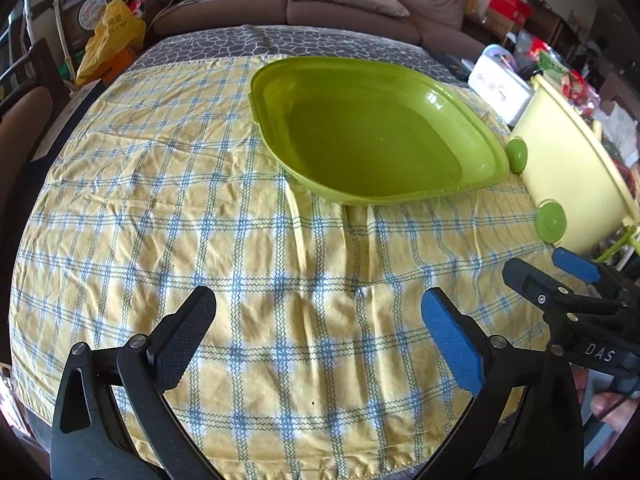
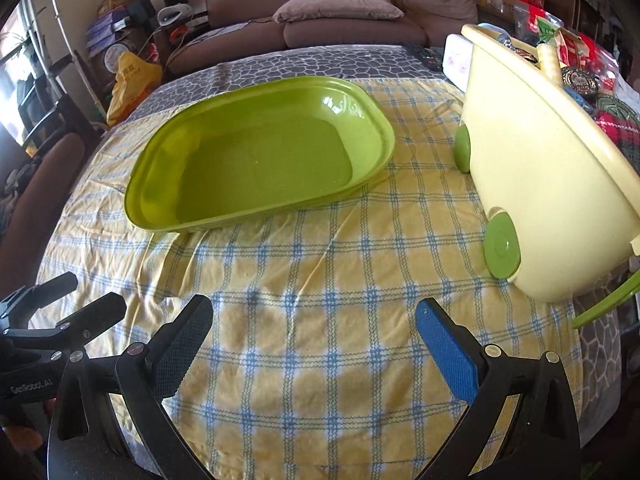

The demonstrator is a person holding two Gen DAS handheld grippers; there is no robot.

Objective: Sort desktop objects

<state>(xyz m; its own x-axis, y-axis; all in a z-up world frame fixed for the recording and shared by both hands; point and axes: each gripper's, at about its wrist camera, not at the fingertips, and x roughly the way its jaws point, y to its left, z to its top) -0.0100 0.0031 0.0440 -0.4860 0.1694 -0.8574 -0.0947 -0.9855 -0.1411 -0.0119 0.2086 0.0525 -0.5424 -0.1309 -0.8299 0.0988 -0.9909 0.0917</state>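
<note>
A green plastic tray (image 1: 472, 120) (image 2: 152, 184) lies empty on the yellow checked tablecloth (image 1: 160, 200) (image 2: 320, 280). To its right stands a pale yellow cart-shaped bin (image 1: 560, 176) (image 2: 540, 184) with green wheels (image 2: 502, 246), holding several mixed items (image 2: 580, 80) that are only partly visible. My left gripper (image 1: 318, 302) hovers open over the cloth, short of the tray, with nothing between its fingers. My right gripper (image 2: 314, 312) is open too, over the cloth in front of the tray and bin. Each gripper shows at the edge of the other's view.
A white box (image 1: 500, 88) (image 2: 456, 60) sits behind the bin. A brown sofa (image 2: 340, 8) with cushions stands beyond the table. A chair (image 2: 40, 200) is at the left edge, and a yellow bag (image 1: 112, 36) with clutter lies on the floor.
</note>
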